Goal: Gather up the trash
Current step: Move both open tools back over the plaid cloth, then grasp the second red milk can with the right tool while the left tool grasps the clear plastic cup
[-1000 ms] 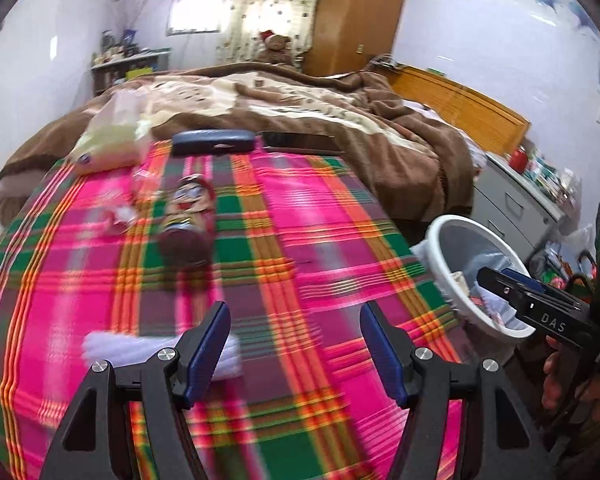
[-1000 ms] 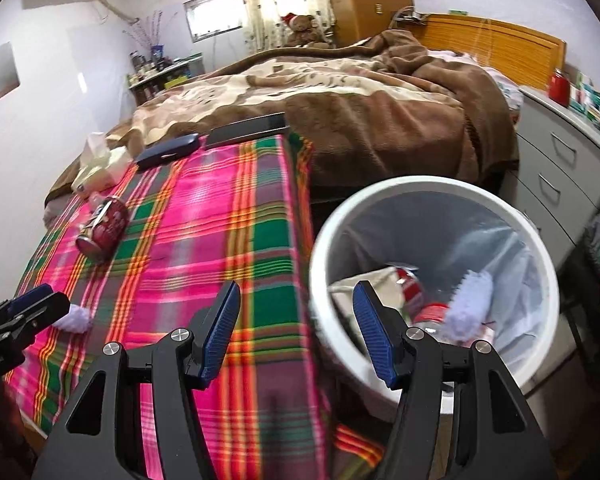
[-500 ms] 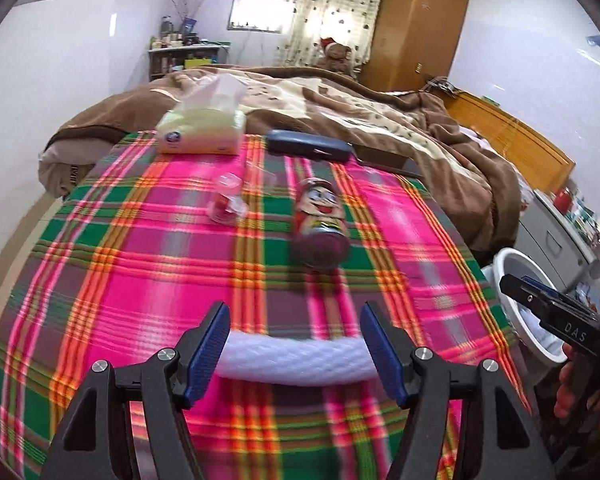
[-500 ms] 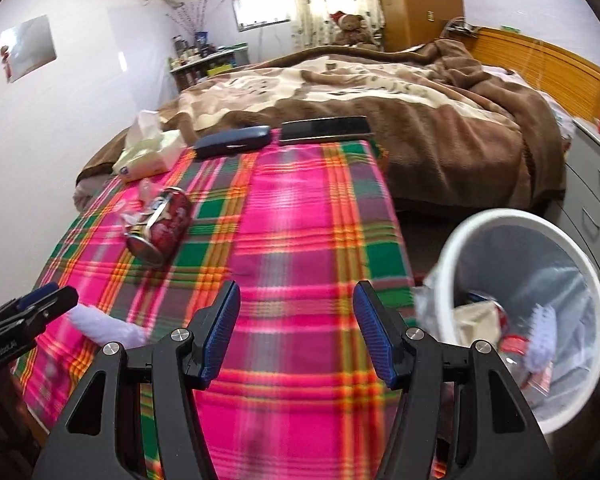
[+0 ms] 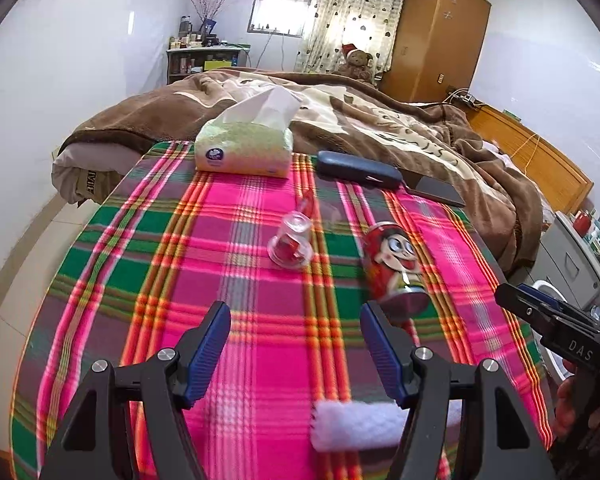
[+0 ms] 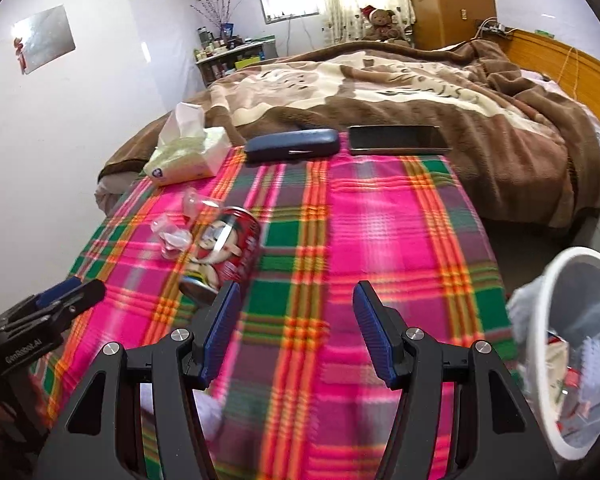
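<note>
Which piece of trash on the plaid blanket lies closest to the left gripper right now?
The white fluffy wad, lying just under the left gripper, by its right finger. The red can and clear plastic cup lie farther off.

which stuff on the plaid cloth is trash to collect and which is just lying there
Likely trash for the job:
- red can, on its side
- clear plastic cup
- white wad
- white bin, where it goes

Just lying about:
- tissue pack
- dark case
- phone

I count one can (image 5: 394,266), one clear cup (image 5: 290,242), one white wad (image 5: 356,426), one tissue pack (image 5: 244,148), one case (image 5: 358,169), one phone (image 6: 398,140), one bin (image 6: 572,344), one teddy (image 6: 382,20).
</note>
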The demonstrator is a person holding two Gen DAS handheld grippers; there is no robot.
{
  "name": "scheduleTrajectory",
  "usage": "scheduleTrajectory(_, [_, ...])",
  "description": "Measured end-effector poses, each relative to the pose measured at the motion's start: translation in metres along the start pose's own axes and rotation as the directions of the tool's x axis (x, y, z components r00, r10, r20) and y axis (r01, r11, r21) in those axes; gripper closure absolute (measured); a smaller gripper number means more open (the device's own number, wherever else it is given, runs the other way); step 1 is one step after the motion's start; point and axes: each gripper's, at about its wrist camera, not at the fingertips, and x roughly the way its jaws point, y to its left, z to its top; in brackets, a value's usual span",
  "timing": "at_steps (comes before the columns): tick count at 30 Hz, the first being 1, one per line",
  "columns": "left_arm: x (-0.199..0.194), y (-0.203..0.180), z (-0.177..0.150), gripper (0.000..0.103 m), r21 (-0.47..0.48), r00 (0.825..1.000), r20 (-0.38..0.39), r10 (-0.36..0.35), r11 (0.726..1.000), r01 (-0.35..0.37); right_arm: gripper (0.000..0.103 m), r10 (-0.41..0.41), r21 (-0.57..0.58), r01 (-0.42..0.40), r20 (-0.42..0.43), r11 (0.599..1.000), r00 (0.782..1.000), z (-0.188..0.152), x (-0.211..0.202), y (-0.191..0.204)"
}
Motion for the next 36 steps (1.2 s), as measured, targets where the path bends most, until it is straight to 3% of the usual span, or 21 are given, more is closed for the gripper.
scheduleTrajectory(13, [0.051,0.022,0.032,0.036,0.010,0.999,-0.043,-0.021,1.000,0.021,0.038,0.054,-0.005,-0.055,-0.090,0.998,0.994,0.021,0.058,0.034])
scheduleTrajectory(23, [0.077,0.027,0.046,0.036,0.010,0.997,-0.068,-0.042,0.999,0.043,0.038,0.018,-0.048,-0.026,-0.171,0.998,0.985,0.022,0.082,0.040])
scheduleTrajectory(27, [0.088,0.025,0.050,0.036,0.009,0.995,-0.084,-0.048,0.999,0.049,0.049,-0.004,-0.050,-0.005,-0.171,0.999,0.985,0.021,0.083,0.032])
scheduleTrajectory(36, [0.113,0.012,0.055,0.036,0.042,0.992,-0.118,-0.043,0.998,0.048,0.049,-0.025,-0.047,0.018,-0.156,0.999,0.987,0.023,0.079,0.016])
